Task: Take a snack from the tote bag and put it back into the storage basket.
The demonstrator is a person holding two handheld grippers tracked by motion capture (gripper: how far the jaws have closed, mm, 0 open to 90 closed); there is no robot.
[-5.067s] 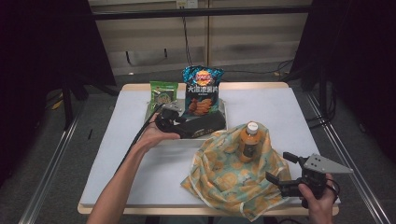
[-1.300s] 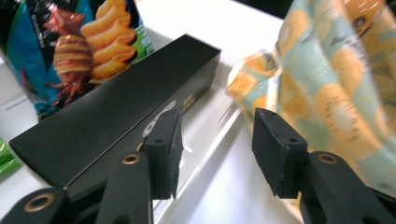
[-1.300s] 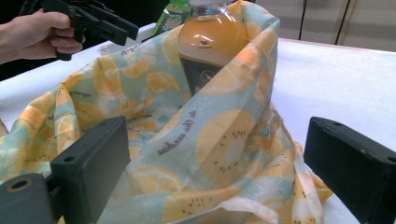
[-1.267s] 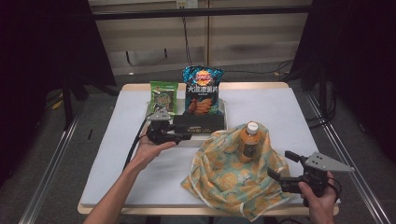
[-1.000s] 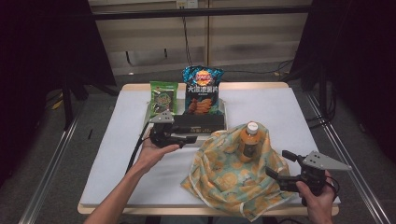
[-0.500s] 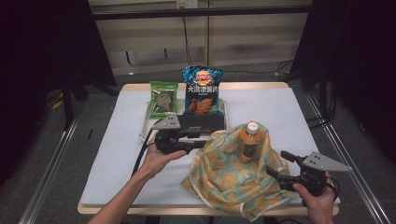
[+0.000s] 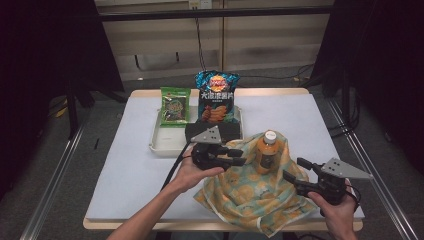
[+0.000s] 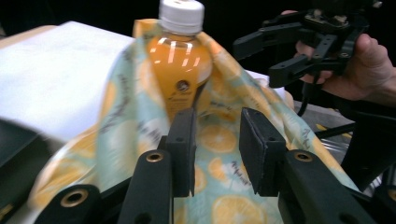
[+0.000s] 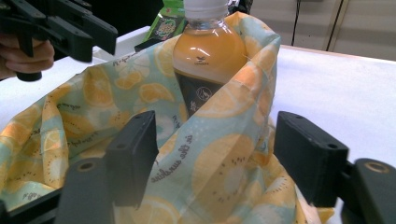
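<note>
Claws both gaping, jaws lately narrowing: left claw [image 7: 239,157] over cloth [image 7: 250,192] edge, right claw [image 7: 295,170] at opposite edge

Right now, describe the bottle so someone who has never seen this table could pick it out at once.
On the white table, look toward the near right, where a crumpled yellow and pale green cloth with an orange-slice print lies. The bottle stands upright in its folds, with the cloth drawn up around it. Unlike the flat snack bags at the back, it is a tall bottle of orange drink with a white cap.
</note>
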